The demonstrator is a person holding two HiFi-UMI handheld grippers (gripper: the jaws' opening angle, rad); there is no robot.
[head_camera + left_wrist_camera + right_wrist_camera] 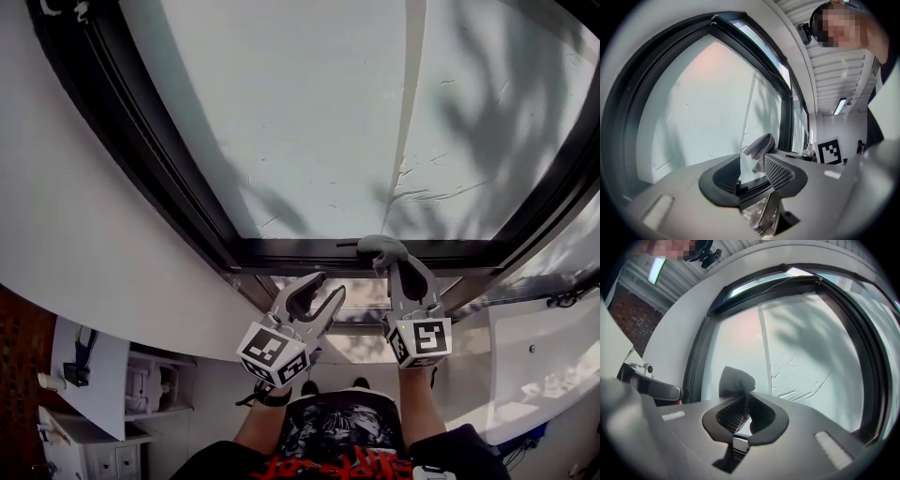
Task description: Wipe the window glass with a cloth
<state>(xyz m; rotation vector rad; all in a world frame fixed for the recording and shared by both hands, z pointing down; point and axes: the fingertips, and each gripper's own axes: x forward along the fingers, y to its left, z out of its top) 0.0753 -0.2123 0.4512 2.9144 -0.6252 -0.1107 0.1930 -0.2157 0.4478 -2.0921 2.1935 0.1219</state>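
The window glass (309, 112) fills the upper part of the head view, set in a black frame (281, 253). A grey cloth (380, 248) is bunched at the bottom frame rail, with my right gripper (392, 267) shut on it. In the right gripper view the cloth (736, 379) sticks out past the closed jaws of the right gripper (743, 404) toward the glass (801, 357). My left gripper (323, 289) hangs just left of it, open, with nothing between its fingers. In the left gripper view, past the left gripper (750, 171), the cloth (761, 145) shows in front of the glass.
A white wall (75, 206) runs left of the window. A white cabinet with drawers (84, 450) stands low at the left. A white ledge (534, 356) lies to the right. A pale vertical strip (408, 112) shows behind the glass.
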